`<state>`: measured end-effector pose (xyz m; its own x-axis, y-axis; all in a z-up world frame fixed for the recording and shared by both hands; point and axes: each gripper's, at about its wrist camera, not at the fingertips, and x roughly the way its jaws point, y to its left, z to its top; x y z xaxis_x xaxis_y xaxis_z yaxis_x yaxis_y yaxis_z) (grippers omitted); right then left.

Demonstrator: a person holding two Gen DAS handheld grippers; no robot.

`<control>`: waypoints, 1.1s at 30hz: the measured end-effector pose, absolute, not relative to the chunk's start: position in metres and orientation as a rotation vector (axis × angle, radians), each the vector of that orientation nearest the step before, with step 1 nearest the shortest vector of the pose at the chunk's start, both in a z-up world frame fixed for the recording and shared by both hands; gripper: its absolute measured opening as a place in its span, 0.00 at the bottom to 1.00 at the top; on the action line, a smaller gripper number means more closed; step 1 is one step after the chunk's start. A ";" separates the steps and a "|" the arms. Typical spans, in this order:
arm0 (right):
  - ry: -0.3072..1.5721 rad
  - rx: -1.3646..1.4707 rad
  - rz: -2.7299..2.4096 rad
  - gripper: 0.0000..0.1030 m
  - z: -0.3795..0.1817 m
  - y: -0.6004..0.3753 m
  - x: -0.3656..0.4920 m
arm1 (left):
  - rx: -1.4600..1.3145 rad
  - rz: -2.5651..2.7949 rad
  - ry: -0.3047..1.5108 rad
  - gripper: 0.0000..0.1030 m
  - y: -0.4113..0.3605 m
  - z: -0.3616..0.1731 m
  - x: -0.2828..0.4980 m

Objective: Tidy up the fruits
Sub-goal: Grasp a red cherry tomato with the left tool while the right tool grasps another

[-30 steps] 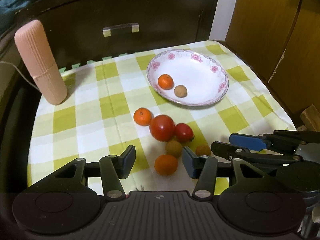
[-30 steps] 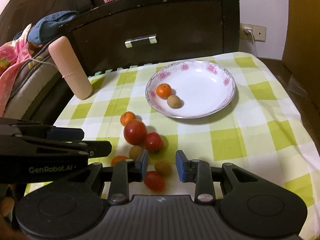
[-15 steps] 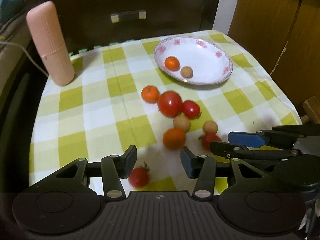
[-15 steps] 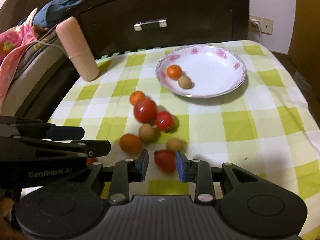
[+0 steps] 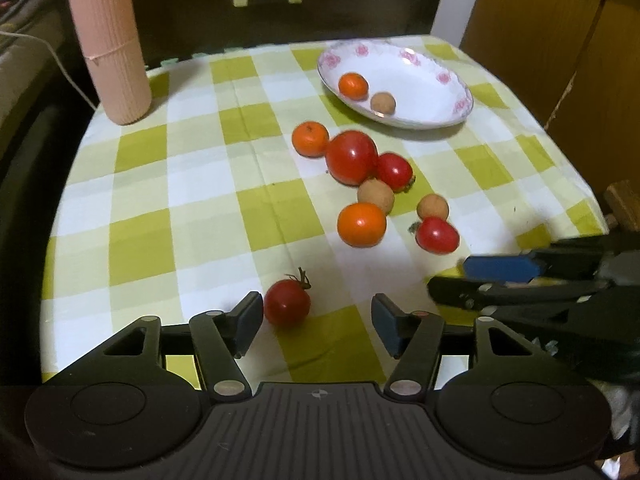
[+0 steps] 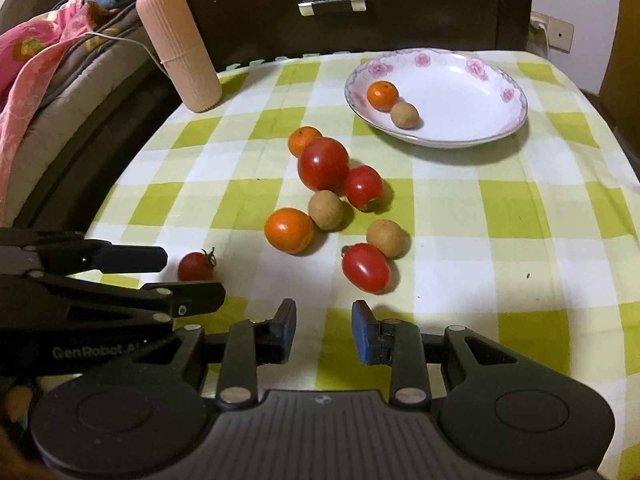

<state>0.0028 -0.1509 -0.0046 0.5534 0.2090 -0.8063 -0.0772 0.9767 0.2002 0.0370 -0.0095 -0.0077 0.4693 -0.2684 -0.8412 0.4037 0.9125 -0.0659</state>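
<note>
Mid-sort, picking stage: plate [image 6: 516, 120] on the checked cloth [image 6: 500, 208] holds only one orange [image 6: 382, 95] and one brown longan [image 6: 404, 115], touching. Rest of the fruit loose on the cloth, on the near side of the plate.

Nearest the plate: small orange [image 6: 304, 140] touching big tomato [image 6: 323, 163], which touches a smaller tomato [image 6: 363, 187]. Further from the plate: second longan [image 6: 326, 210] beside a bigger orange [image 6: 289, 230]; third longan [image 6: 386, 238] touching an oval tomato [image 6: 366, 267]. Farthest from the plate, apart from the group: stemmed cherry tomato [image 5: 287, 303].

Left gripper [image 5: 316, 322]: jaws wide apart, empty, cherry tomato just beside the left pad, partly inside the gap. Right gripper [image 6: 324, 334]: jaws moderately apart, empty, oval tomato just ahead and slightly right of the gap.

Likely next: either pick. Left needs a small forward move and a shift to centre the cherry tomato, then a gentle close. Right needs to advance and shift toward the oval tomato. Round, smooth fruit, likely to roll if nudged by one pad first. Soft squeeze only, then carry over the plate rim and release low.

Pink ribbed cylinder [image 6: 178, 46] far to the plate's left, well clear.
</note>
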 end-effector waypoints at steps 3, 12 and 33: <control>0.974 0.156 0.153 0.33 -0.005 -0.159 0.002 | 0.176 -0.404 1.003 0.66 -0.013 -0.014 0.039; 0.981 0.201 0.106 0.34 -0.012 -0.180 0.008 | 0.168 -0.415 1.014 0.65 -0.017 -0.024 0.050; 0.932 0.078 0.185 0.33 -0.019 -0.160 0.034 | 0.171 -0.402 1.014 0.55 -0.012 -0.023 0.044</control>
